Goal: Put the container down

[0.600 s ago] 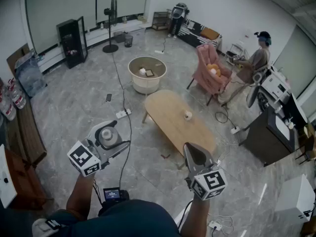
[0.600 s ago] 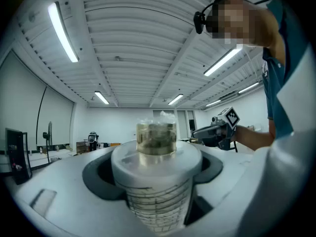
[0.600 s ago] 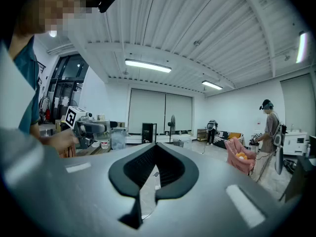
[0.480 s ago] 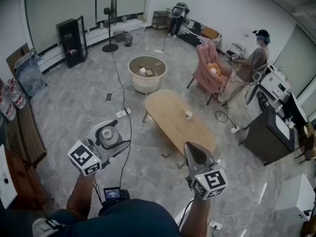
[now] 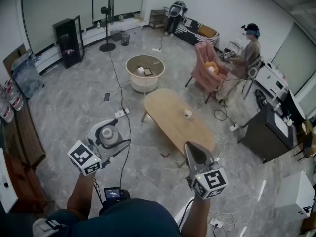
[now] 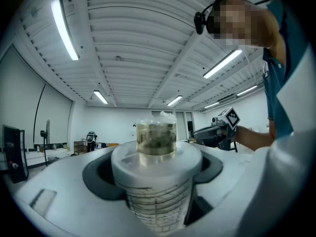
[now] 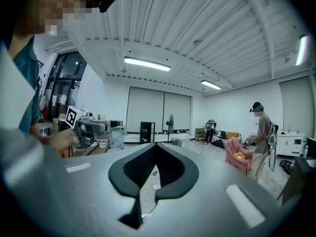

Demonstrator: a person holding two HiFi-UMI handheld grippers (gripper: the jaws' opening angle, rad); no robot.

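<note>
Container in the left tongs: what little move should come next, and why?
Probably carry the container forward to the wooden table and lower it there. The left tongs grip it up in the air over the floor, with nothing under it to rest on, and the table ahead has plenty of bare top.

Wooden table, small cup on top

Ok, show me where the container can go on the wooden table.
The wooden table is bare at its near end and at its far end by the white tub. A small object sits mid-table, toward the pink armchair.
</note>
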